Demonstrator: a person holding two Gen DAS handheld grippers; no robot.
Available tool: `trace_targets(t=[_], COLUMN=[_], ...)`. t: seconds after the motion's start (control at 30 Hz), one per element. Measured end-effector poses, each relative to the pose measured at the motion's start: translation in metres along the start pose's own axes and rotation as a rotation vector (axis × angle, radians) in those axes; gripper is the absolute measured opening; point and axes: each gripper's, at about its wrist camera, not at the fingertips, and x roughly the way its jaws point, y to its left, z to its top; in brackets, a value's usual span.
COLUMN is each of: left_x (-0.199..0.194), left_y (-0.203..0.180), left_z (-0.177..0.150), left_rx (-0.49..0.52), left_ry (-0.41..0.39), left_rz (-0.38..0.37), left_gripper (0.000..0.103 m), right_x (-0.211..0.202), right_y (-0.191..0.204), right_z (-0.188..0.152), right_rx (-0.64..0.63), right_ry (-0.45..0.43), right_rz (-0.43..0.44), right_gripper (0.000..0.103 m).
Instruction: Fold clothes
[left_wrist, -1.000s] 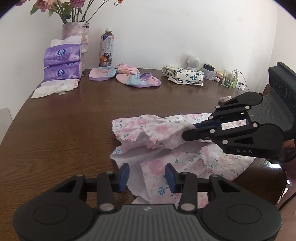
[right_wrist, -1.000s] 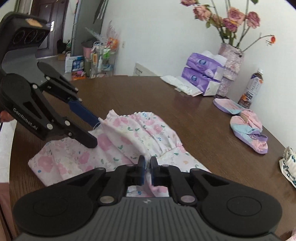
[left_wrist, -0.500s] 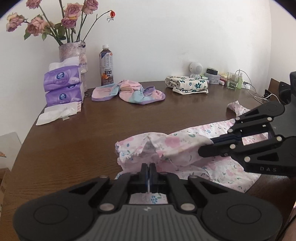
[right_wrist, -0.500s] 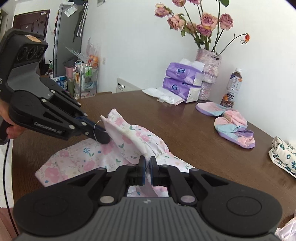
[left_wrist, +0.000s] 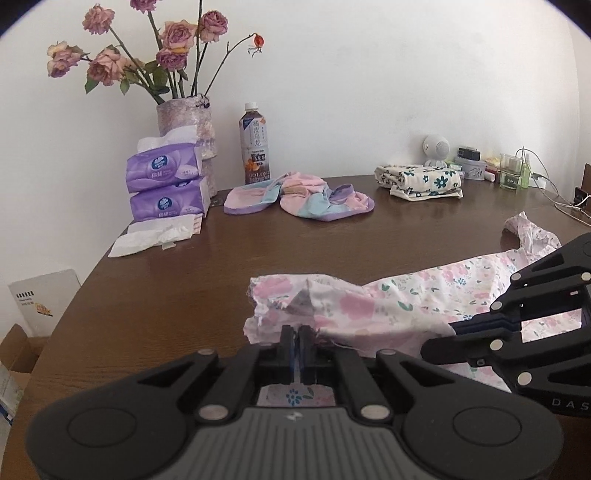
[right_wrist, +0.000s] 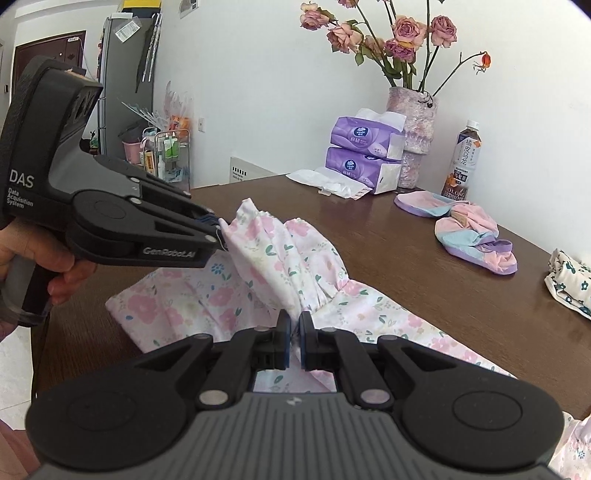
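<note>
A pink floral garment lies on the brown table, partly lifted. My left gripper is shut on its gathered hem edge; from the right wrist view that same gripper holds the fabric raised off the table. My right gripper is shut on a bunched fold of the same garment, and it shows at the right of the left wrist view pinching the cloth. The fabric stretches between the two grippers. A person's hand holds the left gripper's handle.
At the back stand a vase of dried roses, two purple tissue packs, a drink bottle, a pastel garment and a folded floral cloth. Small bottles and cables sit far right. A cardboard box is left of the table.
The left gripper went from open above the garment to shut on its hem. Both grippers then rose, lifting the fabric off the table between them.
</note>
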Motion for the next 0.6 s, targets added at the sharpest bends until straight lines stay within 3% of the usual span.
trace_targets(t=[0.1,0.2,0.3,0.6], left_x=[0.003,-0.008,-0.019,-0.047], left_y=[0.003,-0.001,0.002,0.010], left_z=[-0.002,-0.004,-0.009,-0.031], left_rx=[-0.029,-0.059,-0.080,-0.129], left_ry=[0.018,-0.024,-0.015,0.041], left_rz=[0.037,0.103,0.079,-0.003], left_gripper=[0.009,0.013,0.029,0.031], right_x=[0.003,0.006,0.008,0.010], right_y=[0.001,0.002,0.004,0.003], right_z=[-0.002,-0.003,-0.004,-0.006], right_rx=[0.006,0.013,0.027,0.037], right_ry=[0.008,0.014,0.014,0.021], right_rz=[0.002,0.002,0.001,0.011], right_gripper=[0.004,0.004,0.004,0.004])
